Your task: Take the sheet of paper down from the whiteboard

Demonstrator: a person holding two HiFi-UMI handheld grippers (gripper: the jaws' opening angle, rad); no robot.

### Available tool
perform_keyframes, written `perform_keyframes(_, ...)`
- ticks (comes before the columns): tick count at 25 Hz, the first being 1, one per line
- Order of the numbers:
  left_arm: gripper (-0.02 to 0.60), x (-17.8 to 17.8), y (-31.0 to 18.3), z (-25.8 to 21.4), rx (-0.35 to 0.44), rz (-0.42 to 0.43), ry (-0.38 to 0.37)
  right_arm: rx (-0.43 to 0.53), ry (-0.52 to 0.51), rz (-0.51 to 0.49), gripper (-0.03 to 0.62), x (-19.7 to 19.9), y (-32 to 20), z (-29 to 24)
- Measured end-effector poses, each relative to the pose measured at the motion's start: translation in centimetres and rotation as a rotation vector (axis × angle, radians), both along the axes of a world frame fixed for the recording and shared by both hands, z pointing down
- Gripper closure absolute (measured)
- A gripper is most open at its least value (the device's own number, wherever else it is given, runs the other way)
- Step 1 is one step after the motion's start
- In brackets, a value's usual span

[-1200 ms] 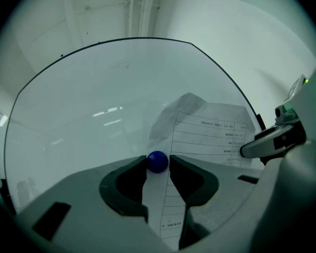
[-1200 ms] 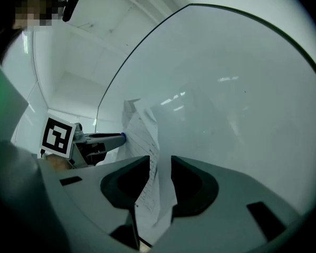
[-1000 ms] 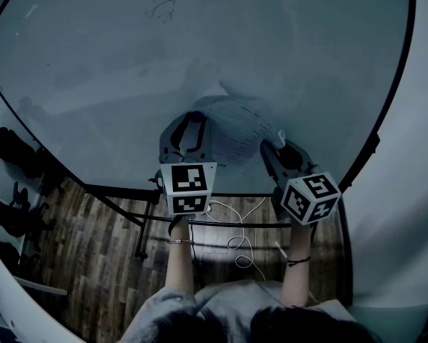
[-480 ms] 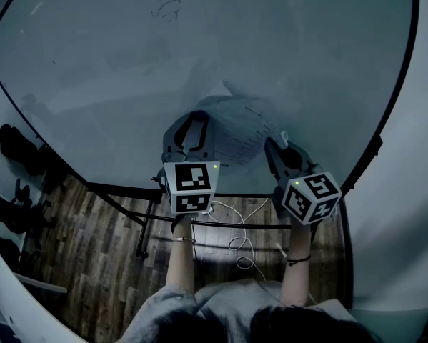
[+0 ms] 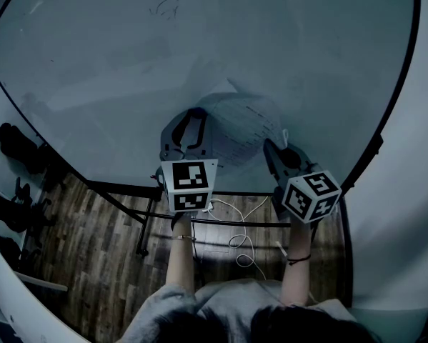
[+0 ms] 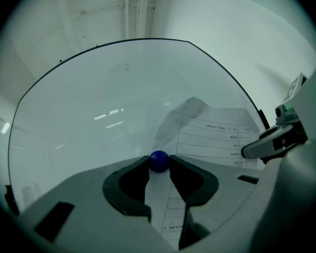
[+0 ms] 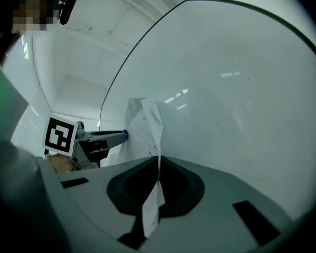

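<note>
A printed sheet of paper (image 5: 239, 128) hangs on the whiteboard (image 5: 113, 70), bulging away from it on its right side. A small blue ball magnet (image 6: 159, 161) sits on the sheet's left part, and my left gripper (image 6: 159, 162) is shut on that magnet. In the head view this gripper (image 5: 194, 116) reaches the sheet's left edge. My right gripper (image 7: 158, 161) is shut on the sheet's right edge, with the paper (image 7: 145, 124) standing edge-on between its jaws. In the head view that gripper (image 5: 272, 146) sits at the sheet's lower right corner.
The board's dark frame (image 5: 385, 113) curves round the right side and its stand (image 5: 142, 224) rests on a wooden floor. White cables (image 5: 235, 243) lie on the floor below my hands. Dark objects (image 5: 13, 152) stand at the left. A small scribble (image 5: 163, 7) marks the board's top.
The right gripper's jaws have closed on the sheet's right edge. The paper now bulges a little more off the board. Both hands have stayed where they were.
</note>
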State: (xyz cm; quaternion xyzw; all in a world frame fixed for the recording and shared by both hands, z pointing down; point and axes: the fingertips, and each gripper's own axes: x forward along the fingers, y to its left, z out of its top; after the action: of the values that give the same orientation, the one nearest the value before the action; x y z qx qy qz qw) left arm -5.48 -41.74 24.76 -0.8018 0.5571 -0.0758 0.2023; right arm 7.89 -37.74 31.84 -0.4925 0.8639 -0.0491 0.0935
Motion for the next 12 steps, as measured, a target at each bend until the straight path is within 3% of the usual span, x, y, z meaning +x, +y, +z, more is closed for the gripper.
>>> perform_keyframes(12, 0.463, -0.03, -0.10, -0.18, -0.002, 0.005, 0.026, -0.061, -0.037, -0.002, 0.592, 0.41, -0.41, 0.99)
